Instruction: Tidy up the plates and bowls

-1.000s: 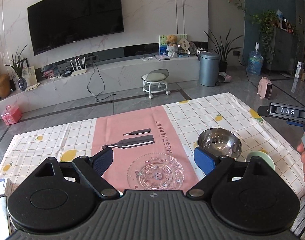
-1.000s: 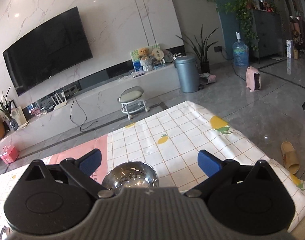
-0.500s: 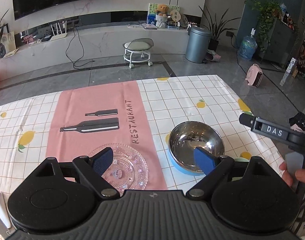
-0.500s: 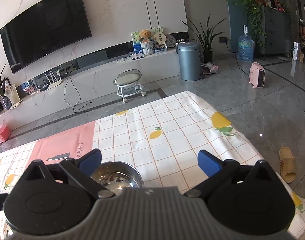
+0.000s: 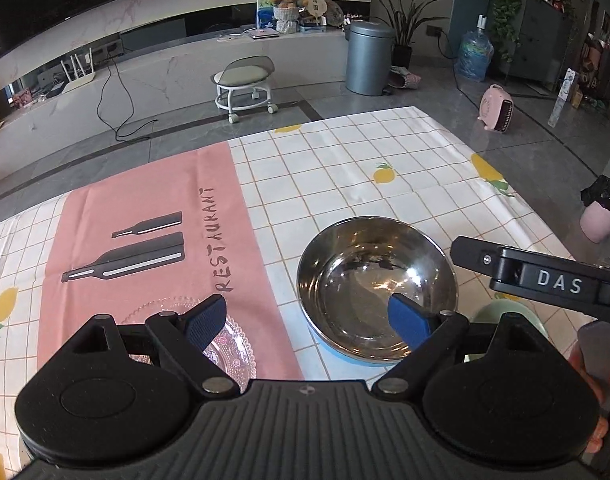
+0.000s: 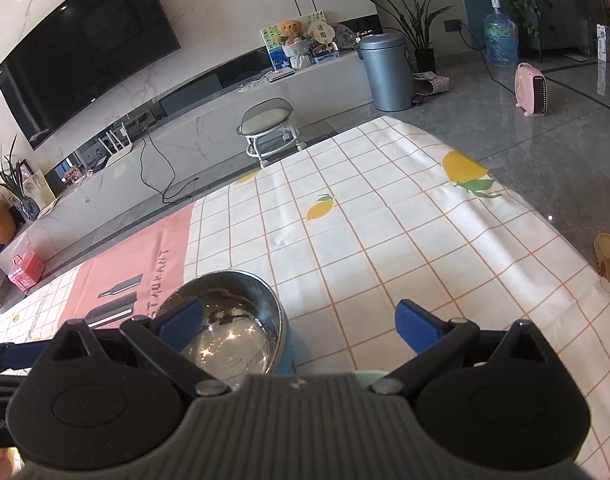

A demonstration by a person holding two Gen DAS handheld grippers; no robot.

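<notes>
The left hand-held gripper (image 5: 307, 322) hovers low over the table (image 5: 385, 148) with its blue-padded fingers spread wide and nothing between them. Its left pad (image 5: 205, 322) sits over the clear, patterned glass plate (image 5: 233, 340), and its right pad (image 5: 407, 325) sits over the near inner wall of the shiny round stainless-steel bowl (image 5: 375, 284); whether either pad touches what lies below it cannot be told.

The steel bowl stands upright on the white checked tablecloth with yellow lemon prints (image 5: 345, 168), nested on a blue dish whose rim (image 5: 345, 356) shows under its near edge. The glass plate lies flat on the pink cloth placemat printed with black bottles and the word RESTAURANT (image 5: 145, 208), to the left of the bowl and apart from it. Just right of the bowl, partly hidden behind the gripper body, a pale green round dish (image 5: 493, 314) shows.

The right hand-held gripper (image 6: 299, 322) is likewise spread wide and carries nothing. In its own view its left pad (image 6: 181, 320) overlaps the steel bowl (image 6: 233, 320), while its right pad (image 6: 417, 324) hangs over bare tablecloth (image 6: 385, 220). A strip of pale green rim (image 6: 365, 378) peeks out just ahead of its body. In the left wrist view the right gripper's black arm marked DAS (image 5: 545, 280) reaches in from the right, above the bowl's right rim.
</notes>
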